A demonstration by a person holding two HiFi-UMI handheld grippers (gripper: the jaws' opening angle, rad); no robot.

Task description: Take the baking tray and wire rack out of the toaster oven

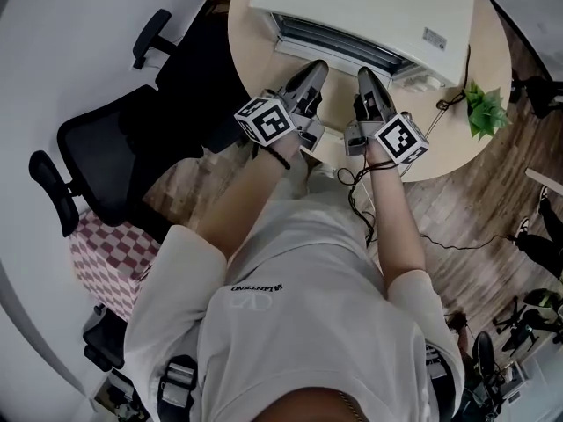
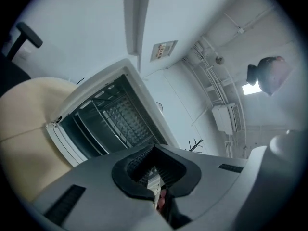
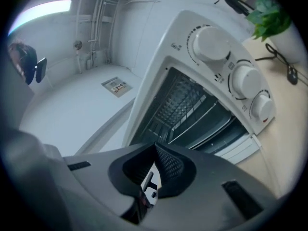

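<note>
Both tongs were shut and empty as we held them before the open toaster oven [image 1: 378,11] on the round counter [image 1: 497,55]. The left tongs [image 1: 315,69] and the right tongs [image 1: 363,77] pointed side by side at the oven's mouth. Each had its jaws pressed together with nothing between them. In the two gripper views the tips stopped short of the opening. The wire rack [image 3: 192,110] sat on its rails inside the cavity. The baking tray [image 3: 228,129] lay below it, dim in the shadow. Both were beyond the tips of our tongs, untouched. The white door [image 3: 250,146] hung folded down toward us. Three white knobs [image 3: 243,78] ran along the oven's right side, and a small green plant [image 1: 482,108] stood on the counter past them.
</note>
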